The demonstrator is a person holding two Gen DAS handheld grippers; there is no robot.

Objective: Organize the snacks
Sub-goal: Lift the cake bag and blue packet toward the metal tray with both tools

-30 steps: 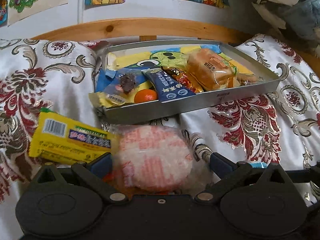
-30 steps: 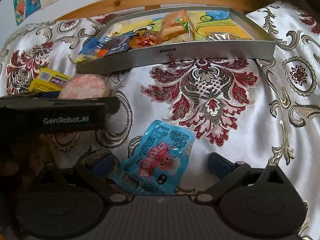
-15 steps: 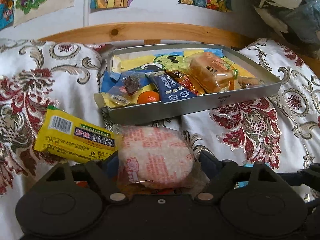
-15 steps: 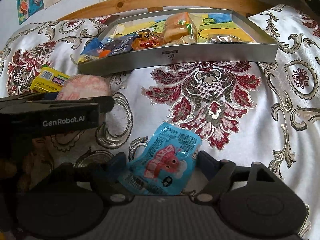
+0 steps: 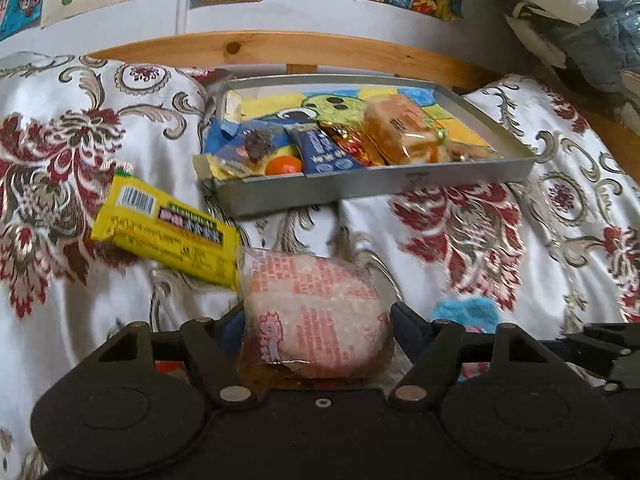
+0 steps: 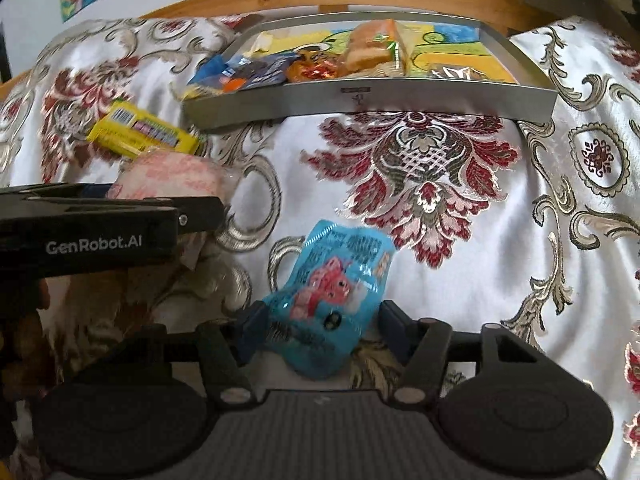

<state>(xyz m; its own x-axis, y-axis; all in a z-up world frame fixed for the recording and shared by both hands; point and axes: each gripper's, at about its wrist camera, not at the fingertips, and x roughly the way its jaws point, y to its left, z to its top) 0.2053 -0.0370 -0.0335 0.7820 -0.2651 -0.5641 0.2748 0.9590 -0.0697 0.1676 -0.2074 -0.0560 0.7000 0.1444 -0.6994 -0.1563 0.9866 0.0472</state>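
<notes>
My left gripper (image 5: 316,320) is shut on a round rice cracker in a clear pink-printed wrapper (image 5: 312,308), held just above the patterned cloth. My right gripper (image 6: 316,324) is shut on a blue snack packet with a red cartoon figure (image 6: 332,284). Ahead lies a grey metal tray (image 5: 360,190) holding several snacks: a bun, a dark blue bar, an orange sweet and others. The same tray (image 6: 360,100) shows in the right wrist view. A yellow packet (image 5: 168,228) lies on the cloth left of the tray, and this yellow packet (image 6: 140,132) also shows from the right.
The left gripper's black body (image 6: 100,228) fills the left side of the right wrist view, the cracker (image 6: 172,176) at its tip. A wooden rail (image 5: 280,50) runs behind the tray. Bags and clutter (image 5: 560,20) are piled at the back right.
Both grippers have closed from wide open onto their packets. Both packets have lifted slightly, and the view has drawn back from the tray.
</notes>
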